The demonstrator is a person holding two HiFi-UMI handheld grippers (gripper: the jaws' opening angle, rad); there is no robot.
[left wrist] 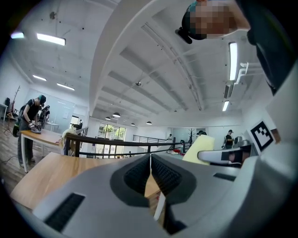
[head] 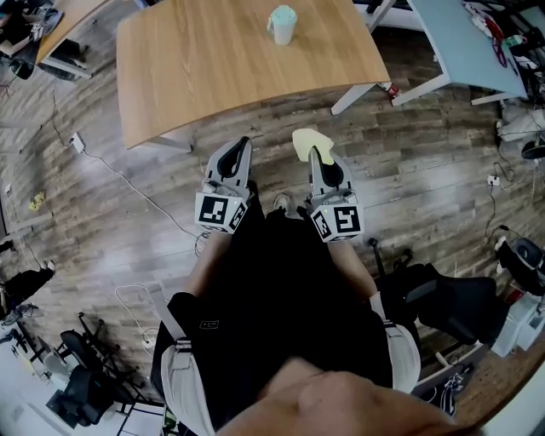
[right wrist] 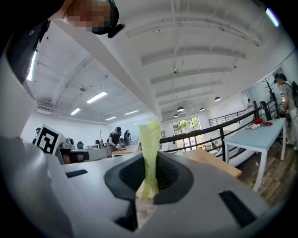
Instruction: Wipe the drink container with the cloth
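two grippers noted, both over the wood floor (head: 111, 213), short of the one wooden surface (head: 196, 68). my left gripper (head: 242, 156) had its jaws pressed together, nothing between. my right gripper (head: 317, 157) was clamped on the one yellow cloth (head: 306, 140). one lidded drink container (head: 283, 25) stood on the surface, well apart from both.

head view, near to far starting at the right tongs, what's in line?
Order: right tongs → yellow cloth clamped in them → wooden table → drink container.
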